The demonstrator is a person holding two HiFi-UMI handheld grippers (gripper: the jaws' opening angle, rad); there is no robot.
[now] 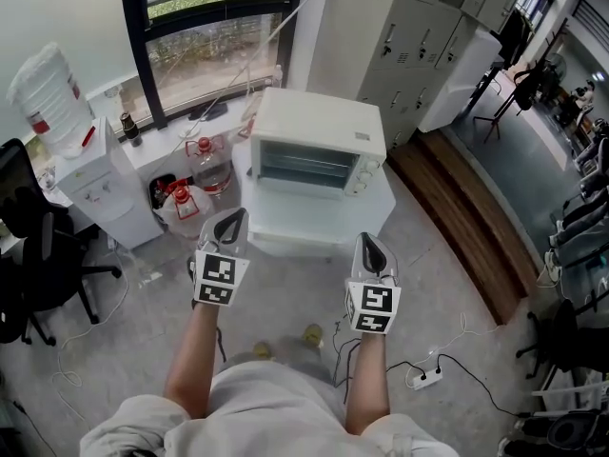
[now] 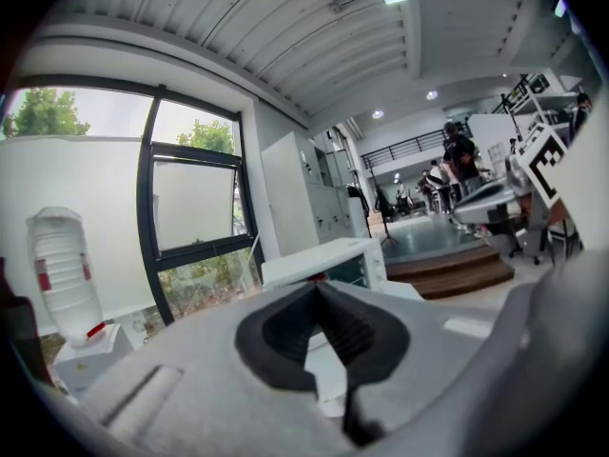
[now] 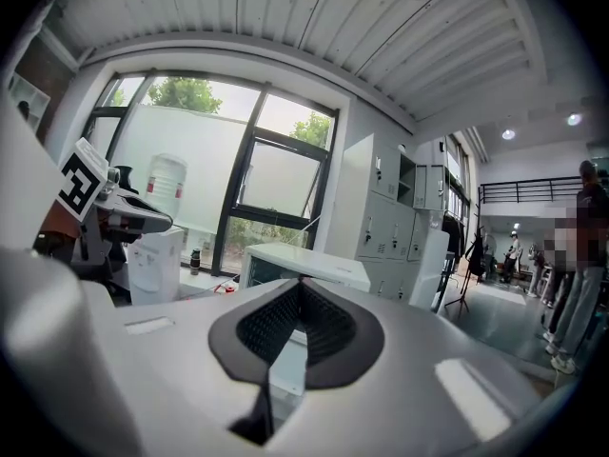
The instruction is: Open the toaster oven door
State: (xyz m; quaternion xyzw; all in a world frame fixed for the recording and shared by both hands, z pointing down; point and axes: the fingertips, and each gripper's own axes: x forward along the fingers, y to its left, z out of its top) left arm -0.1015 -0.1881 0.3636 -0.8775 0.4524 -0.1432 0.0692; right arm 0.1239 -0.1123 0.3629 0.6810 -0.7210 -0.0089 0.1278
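A white toaster oven (image 1: 319,146) stands on a low white table (image 1: 376,219) ahead of me, its glass door (image 1: 304,168) closed and facing me. My left gripper (image 1: 232,221) hovers in front of the table's left corner, shut and empty. The right gripper (image 1: 370,244) hangs before the table's right front edge, also shut with nothing in it. Both are short of the oven and touch nothing. In the left gripper view, the oven (image 2: 328,258) shows beyond the closed left gripper (image 2: 317,289). The right gripper view has the oven (image 3: 303,259) just behind the closed right gripper (image 3: 299,285).
A water dispenser (image 1: 95,179) with a big bottle (image 1: 48,93) stands at the left, with water jugs (image 1: 187,201) beside the table. A black office chair (image 1: 38,255) is at far left. Grey lockers (image 1: 419,36) and a wooden step (image 1: 466,227) lie to the right. A power strip (image 1: 425,377) lies on the floor.
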